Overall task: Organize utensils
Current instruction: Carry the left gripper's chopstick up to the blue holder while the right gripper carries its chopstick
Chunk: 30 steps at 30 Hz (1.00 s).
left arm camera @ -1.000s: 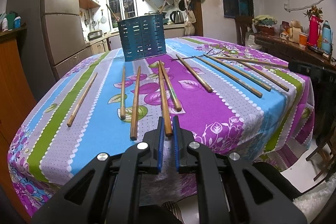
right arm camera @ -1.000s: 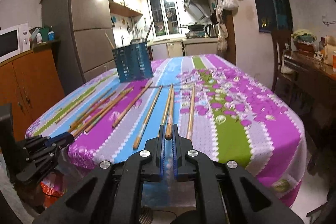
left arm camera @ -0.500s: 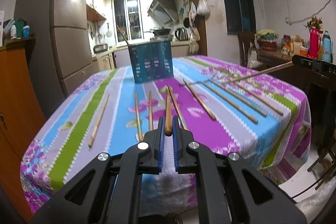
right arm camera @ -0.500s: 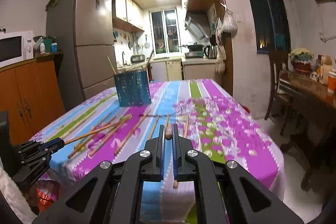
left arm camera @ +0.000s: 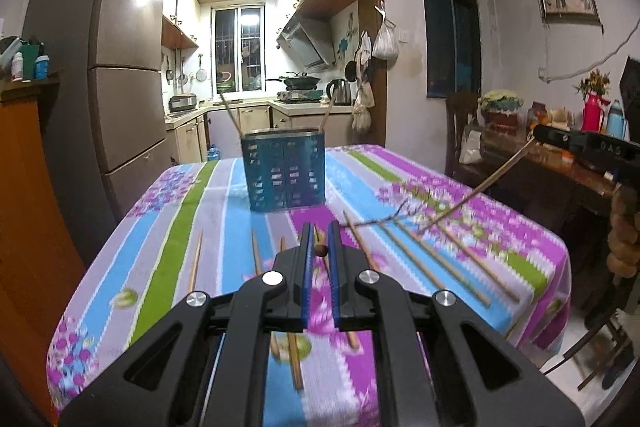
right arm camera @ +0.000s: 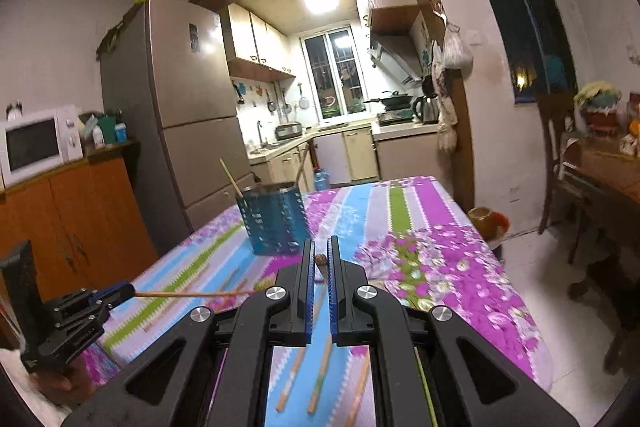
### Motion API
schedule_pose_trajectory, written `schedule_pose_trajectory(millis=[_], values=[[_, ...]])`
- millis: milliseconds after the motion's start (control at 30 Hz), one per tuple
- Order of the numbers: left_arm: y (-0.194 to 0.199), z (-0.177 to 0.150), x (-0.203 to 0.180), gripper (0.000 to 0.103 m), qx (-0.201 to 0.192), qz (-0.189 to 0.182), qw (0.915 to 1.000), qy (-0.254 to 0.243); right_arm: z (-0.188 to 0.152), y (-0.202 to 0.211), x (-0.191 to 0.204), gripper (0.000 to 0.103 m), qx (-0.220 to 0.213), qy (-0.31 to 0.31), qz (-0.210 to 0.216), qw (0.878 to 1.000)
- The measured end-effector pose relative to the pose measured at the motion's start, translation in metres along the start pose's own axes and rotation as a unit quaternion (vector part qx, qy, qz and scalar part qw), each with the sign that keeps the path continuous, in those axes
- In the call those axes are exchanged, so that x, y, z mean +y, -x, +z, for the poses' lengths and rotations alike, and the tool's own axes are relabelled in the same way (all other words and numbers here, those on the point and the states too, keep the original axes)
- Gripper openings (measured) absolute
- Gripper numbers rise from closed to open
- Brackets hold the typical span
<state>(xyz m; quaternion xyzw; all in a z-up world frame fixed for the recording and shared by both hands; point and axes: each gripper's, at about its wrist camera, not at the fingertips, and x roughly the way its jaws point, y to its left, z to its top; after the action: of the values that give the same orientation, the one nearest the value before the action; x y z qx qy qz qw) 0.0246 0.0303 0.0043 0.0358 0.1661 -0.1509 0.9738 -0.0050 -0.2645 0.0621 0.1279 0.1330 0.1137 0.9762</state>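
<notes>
Between the left gripper pads: one chopstick, clamped tight, long axis straight ahead. Right gripper likewise pinches a second chopstick, pointing fwd. Below/ahead: loose chopsticks lengthwise on tablecloth. Farther, blue holder upright w/ two sticks.

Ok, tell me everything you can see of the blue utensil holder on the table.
The blue perforated utensil holder is an upright, oval-looking tub with rows of small slots in its wall and a paler, metallic-looking rim. It stands on the striped floral tablecloth toward the table's far end, apart from the loose chopsticks. Two wooden chopsticks already stand in it, leaning outward at opposite ends. Neither gripper touches it.
</notes>
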Motion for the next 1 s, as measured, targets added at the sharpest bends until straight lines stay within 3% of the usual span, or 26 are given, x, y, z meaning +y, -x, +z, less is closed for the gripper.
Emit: schedule_pose_trajectory(millis=[400, 1000], values=[[-0.051, 0.054, 0.028, 0.006, 0.037, -0.028, 0.9984, 0.032, 0.052, -0.040, 0.004, 0.007, 0.001, 0.022, 0.019, 1.000], [-0.059, 0.078, 0.026, 0.006, 0.024, -0.039, 0.9987, 0.021, 0.077, -0.049, 0.012, 0.007, -0.008, 0.056, 0.014, 0.998]])
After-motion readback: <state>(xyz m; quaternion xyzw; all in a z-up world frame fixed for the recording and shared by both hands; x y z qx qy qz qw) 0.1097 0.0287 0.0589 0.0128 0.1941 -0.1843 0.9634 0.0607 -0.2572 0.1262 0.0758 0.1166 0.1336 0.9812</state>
